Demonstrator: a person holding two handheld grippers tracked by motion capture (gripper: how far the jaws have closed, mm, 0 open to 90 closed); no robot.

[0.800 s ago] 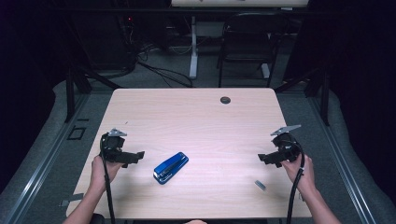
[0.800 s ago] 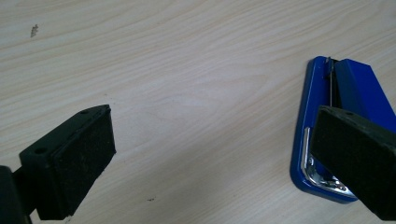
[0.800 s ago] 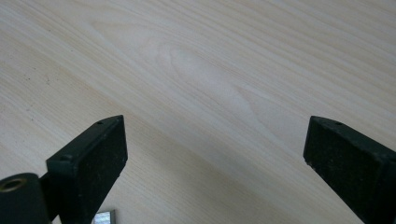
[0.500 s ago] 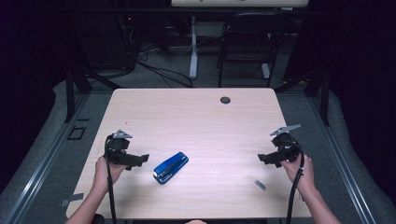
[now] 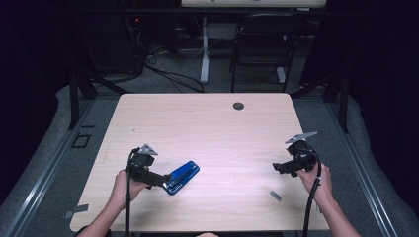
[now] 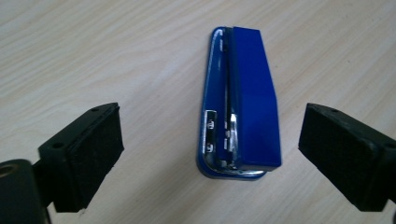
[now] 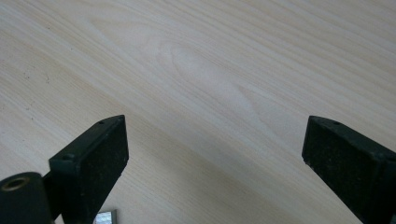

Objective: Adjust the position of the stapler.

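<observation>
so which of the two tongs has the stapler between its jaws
The left tongs: the blue stapler lies between their open jaws, untouched. The right tongs frame bare table.

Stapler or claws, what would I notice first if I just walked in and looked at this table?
Most likely the bright blue stapler, lying on its side near the front left of the pale wooden table. Next, the left claw, held right at the stapler with its jaws wide open on either side and not touching it. The right claw hangs open over bare wood at the right edge, with a small grey piece lying just in front of it.
</observation>
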